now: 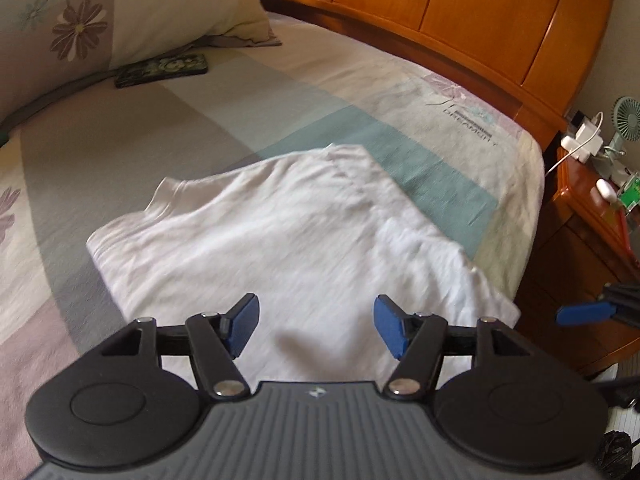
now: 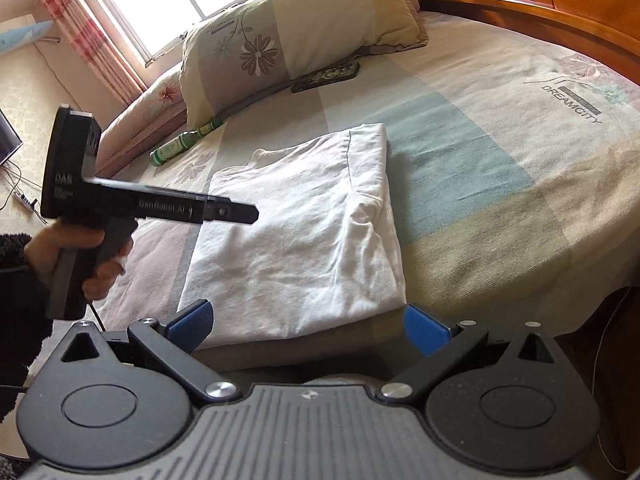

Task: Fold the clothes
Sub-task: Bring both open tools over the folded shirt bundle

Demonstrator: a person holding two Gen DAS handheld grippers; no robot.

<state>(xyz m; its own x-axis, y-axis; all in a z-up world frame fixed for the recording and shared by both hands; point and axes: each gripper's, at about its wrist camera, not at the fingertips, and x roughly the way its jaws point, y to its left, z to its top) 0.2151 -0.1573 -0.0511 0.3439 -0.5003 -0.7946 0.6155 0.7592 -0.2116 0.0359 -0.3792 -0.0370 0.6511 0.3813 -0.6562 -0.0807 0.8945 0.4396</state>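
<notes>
A white T-shirt (image 1: pixel 288 236) lies folded into a rough rectangle on the bed, near its front edge; the right wrist view shows the T-shirt (image 2: pixel 304 232) with a sleeve folded over on top. My left gripper (image 1: pixel 316 328) hovers just above the shirt's near part, open, nothing between its blue pads. My right gripper (image 2: pixel 308 328) is open at the bed's front edge, just short of the shirt's near hem, and holds nothing. In the right wrist view the left gripper (image 2: pixel 240 214) appears side-on, held by a hand (image 2: pixel 76 256) above the shirt's left side.
A flowered pillow (image 2: pixel 296 40) and a dark phone (image 1: pixel 162 70) lie at the bed's head, with a green bottle (image 2: pixel 184 142) beside the pillow. An orange wooden headboard (image 1: pixel 460 20) curves behind. A nightstand (image 1: pixel 592 200) with chargers and a small fan stands to the right.
</notes>
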